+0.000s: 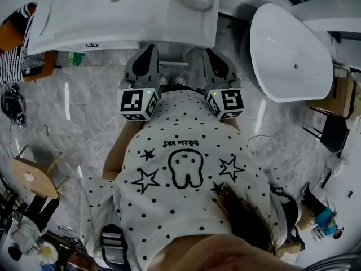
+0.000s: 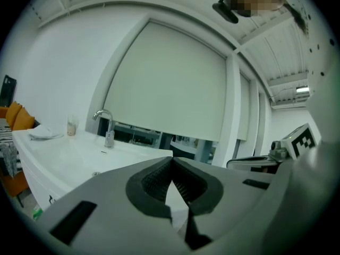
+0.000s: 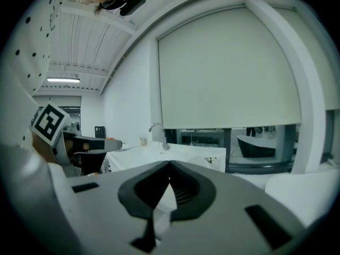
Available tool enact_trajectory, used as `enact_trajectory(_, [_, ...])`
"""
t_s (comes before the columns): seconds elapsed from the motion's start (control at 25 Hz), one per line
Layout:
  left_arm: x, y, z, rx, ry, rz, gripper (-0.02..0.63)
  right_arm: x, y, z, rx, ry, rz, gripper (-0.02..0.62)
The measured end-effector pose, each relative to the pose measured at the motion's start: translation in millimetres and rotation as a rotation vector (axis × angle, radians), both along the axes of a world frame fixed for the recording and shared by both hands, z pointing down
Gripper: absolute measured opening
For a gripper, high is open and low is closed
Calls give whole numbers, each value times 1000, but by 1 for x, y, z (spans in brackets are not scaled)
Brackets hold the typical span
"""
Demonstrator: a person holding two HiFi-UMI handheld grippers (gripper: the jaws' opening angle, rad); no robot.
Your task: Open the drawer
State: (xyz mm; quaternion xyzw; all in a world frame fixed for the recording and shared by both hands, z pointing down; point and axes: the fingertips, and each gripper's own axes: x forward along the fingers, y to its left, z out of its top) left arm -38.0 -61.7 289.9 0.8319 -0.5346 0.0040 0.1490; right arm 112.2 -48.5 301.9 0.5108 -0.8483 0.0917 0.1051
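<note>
Level with each other in front of the person's spotted shirt (image 1: 186,168), the left hand-held gripper (image 1: 150,51) and right hand-held gripper (image 1: 212,53) both have their jaws pressed together on nothing. Just beyond their tips lies the white basin tabletop (image 1: 135,24), its tap (image 2: 107,126) farther off. I cannot make out the drawer.

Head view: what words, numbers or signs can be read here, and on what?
White spotted shirt, line above the tooth drawing: too blurred to read.
White washbasin, small dark front label: too small to read.
Black-and-white marker cubes: square patterns only, no words.
</note>
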Motion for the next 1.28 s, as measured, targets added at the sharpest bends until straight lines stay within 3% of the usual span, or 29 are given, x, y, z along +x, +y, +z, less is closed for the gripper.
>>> enact_trajectory(0.16, [12, 9, -26, 82, -38, 14, 6, 1, -3, -12, 41, 12, -42, 14])
enact_trajectory(0.52, [38, 30, -20, 60, -64, 31, 6, -8, 20, -14, 94, 111, -175, 14])
enact_trajectory(1.28, [41, 40, -14, 111, -72, 34, 6, -8, 22, -11, 127, 93, -191, 14])
